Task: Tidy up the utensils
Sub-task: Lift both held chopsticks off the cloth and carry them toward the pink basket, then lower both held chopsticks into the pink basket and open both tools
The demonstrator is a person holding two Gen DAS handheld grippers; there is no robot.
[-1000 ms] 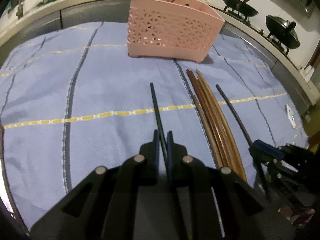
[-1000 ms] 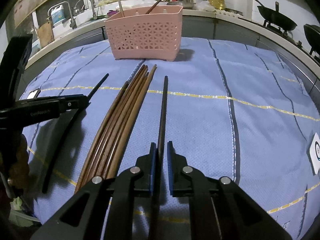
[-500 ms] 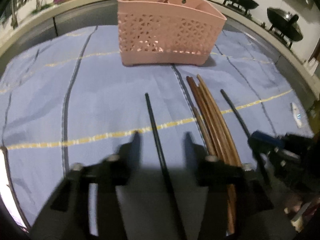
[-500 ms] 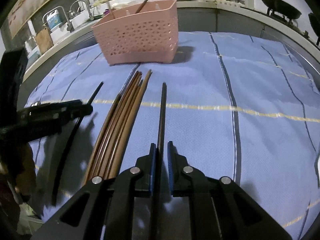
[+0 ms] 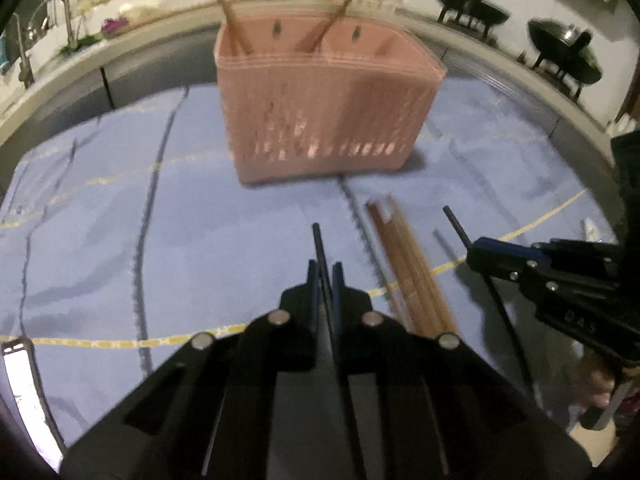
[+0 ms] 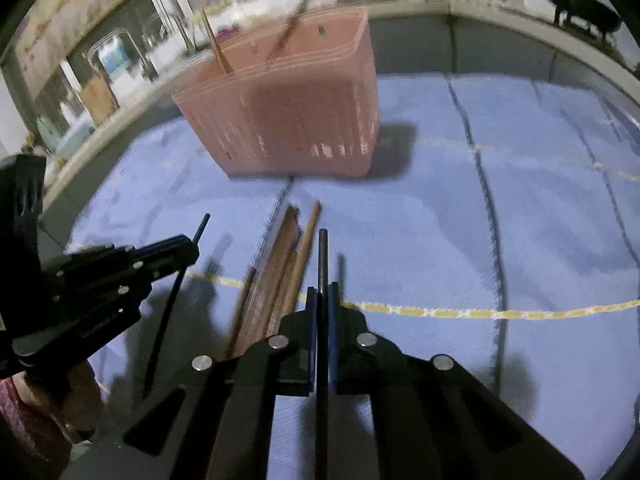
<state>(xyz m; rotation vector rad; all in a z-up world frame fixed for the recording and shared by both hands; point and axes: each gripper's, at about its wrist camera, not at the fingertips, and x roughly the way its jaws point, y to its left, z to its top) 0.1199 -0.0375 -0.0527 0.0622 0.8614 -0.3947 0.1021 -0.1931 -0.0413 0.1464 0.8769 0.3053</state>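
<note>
Carrying stage: left gripper (image 5: 325,270) clenched on one black chopstick (image 5: 319,246), right gripper (image 6: 322,294) on another (image 6: 322,256); pink basket (image 5: 324,108) ahead of both jaws; brown chopsticks (image 5: 404,264) between; next, tip upright over a compartment.

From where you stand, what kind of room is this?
Most likely a home kitchen: black woks sit on a stove, a faucet stands at the counter, and a pink utensil basket holds chopsticks.

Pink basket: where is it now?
The pink basket stands on the blue cloth at the far centre of both views, beyond the brown chopsticks.
</note>
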